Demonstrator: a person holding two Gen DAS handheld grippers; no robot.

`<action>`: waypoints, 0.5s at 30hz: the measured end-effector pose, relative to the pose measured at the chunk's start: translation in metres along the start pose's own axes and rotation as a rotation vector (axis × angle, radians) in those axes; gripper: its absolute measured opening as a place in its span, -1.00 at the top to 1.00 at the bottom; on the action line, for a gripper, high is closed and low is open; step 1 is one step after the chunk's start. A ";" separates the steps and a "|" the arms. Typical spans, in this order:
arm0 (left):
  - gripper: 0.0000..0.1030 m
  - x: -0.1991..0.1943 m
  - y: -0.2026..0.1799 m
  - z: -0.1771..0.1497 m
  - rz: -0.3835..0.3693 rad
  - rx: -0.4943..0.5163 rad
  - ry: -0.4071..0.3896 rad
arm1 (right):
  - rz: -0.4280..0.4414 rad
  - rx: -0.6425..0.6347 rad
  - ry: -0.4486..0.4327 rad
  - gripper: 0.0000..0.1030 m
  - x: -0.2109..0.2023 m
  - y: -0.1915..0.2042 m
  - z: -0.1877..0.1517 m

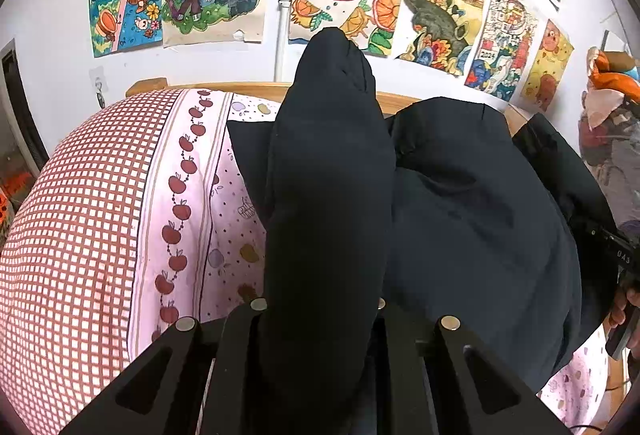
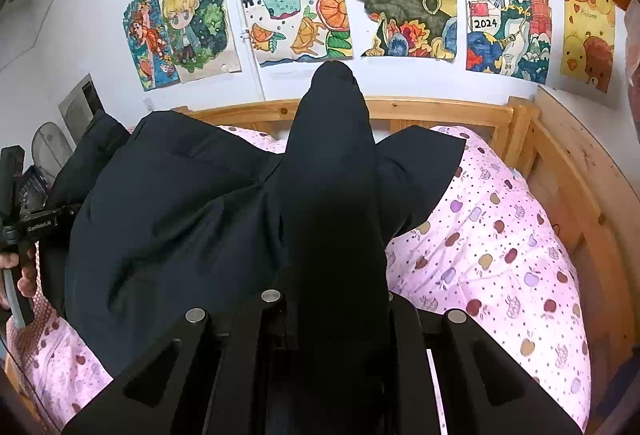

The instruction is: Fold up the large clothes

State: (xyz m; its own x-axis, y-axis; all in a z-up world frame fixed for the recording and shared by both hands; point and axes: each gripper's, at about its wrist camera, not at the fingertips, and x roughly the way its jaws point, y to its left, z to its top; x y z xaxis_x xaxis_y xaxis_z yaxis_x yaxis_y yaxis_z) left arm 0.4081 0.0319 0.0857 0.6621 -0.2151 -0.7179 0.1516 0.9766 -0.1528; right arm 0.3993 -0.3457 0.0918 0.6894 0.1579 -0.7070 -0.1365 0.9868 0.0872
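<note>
Grippers, left gripper [image 1: 320, 309] and right gripper [image 2: 330, 295], are clamping the dark jacket [image 2: 168, 219], lifting its edge to carry it over into a fold.

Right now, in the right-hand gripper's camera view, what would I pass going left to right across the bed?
A hand holding the other gripper's handle → the dark garment spread out → the bunch of it pinched in the right gripper → pink apple-print bedding → wooden bed frame.
</note>
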 end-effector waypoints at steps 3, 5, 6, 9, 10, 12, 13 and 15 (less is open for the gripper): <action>0.73 -0.005 -0.001 -0.006 -0.005 0.013 0.006 | 0.005 -0.007 0.002 0.75 -0.013 0.003 -0.003; 0.73 -0.003 0.001 -0.009 -0.010 0.015 0.020 | 0.018 0.005 0.005 0.75 -0.017 0.001 -0.007; 0.73 0.000 0.002 -0.012 -0.012 0.012 0.031 | 0.025 0.014 0.010 0.75 -0.018 -0.001 -0.009; 0.73 0.013 0.007 -0.019 -0.021 0.001 0.070 | 0.027 0.025 0.038 0.75 -0.009 -0.005 -0.018; 0.73 0.018 0.007 -0.022 -0.018 -0.003 0.081 | 0.025 0.029 0.056 0.75 -0.003 -0.008 -0.022; 0.73 0.026 0.008 -0.026 -0.006 0.003 0.093 | 0.015 0.031 0.083 0.75 0.008 -0.009 -0.027; 0.73 0.027 0.007 -0.027 -0.003 0.009 0.092 | 0.009 0.030 0.091 0.75 0.012 -0.011 -0.031; 0.72 0.030 0.007 -0.027 0.001 0.020 0.094 | 0.001 0.028 0.099 0.75 0.018 -0.013 -0.033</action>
State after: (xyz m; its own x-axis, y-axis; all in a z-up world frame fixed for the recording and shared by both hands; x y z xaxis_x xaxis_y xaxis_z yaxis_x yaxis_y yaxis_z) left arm 0.4095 0.0324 0.0448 0.5903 -0.2118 -0.7789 0.1665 0.9762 -0.1392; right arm 0.3900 -0.3573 0.0552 0.6151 0.1559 -0.7729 -0.1163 0.9875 0.1066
